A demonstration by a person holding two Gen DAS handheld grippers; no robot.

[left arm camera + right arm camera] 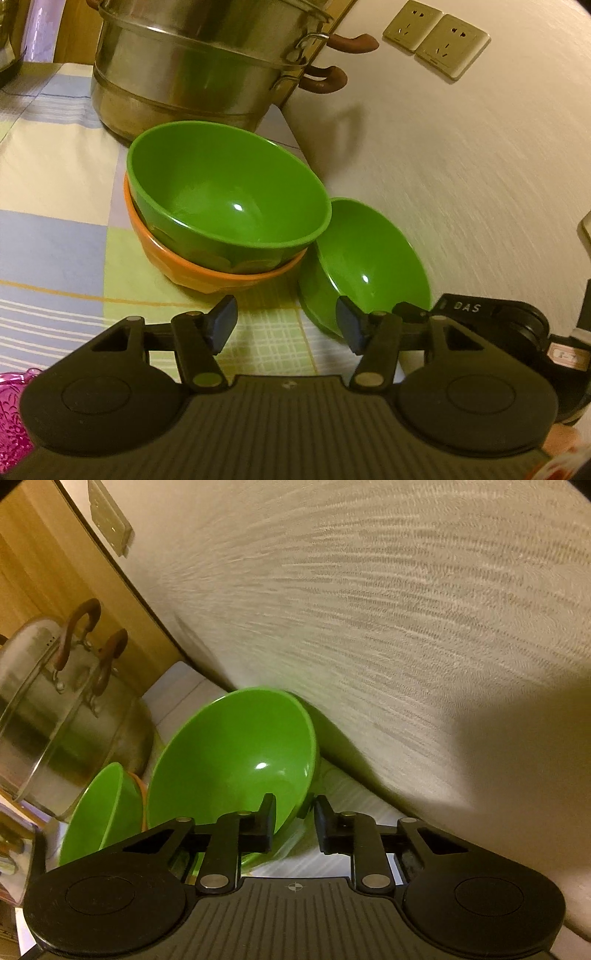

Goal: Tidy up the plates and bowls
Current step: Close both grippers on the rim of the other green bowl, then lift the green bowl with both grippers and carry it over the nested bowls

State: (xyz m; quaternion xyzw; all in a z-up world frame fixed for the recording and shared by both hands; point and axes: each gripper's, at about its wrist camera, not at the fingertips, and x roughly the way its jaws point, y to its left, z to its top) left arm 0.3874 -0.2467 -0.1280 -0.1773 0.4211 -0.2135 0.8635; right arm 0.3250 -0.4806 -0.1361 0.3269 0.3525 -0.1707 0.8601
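A green bowl (221, 192) sits nested in an orange bowl (192, 269) on the checked tablecloth. To its right, close to the wall, stands a second green bowl (373, 258) (236, 753). My right gripper (293, 812) is shut on that bowl's near rim, one finger inside and the other outside. My left gripper (286, 326) hangs open over the cloth just in front of the two bowls, with nothing between its fingers. In the right wrist view the nested green bowl (99, 812) shows at the lower left.
A large steel steamer pot (192, 74) with brown handles stands right behind the stacked bowls. The wall (443, 166), with two sockets (436, 40), runs along the right side. A pink glass dish (11, 406) lies at the lower left.
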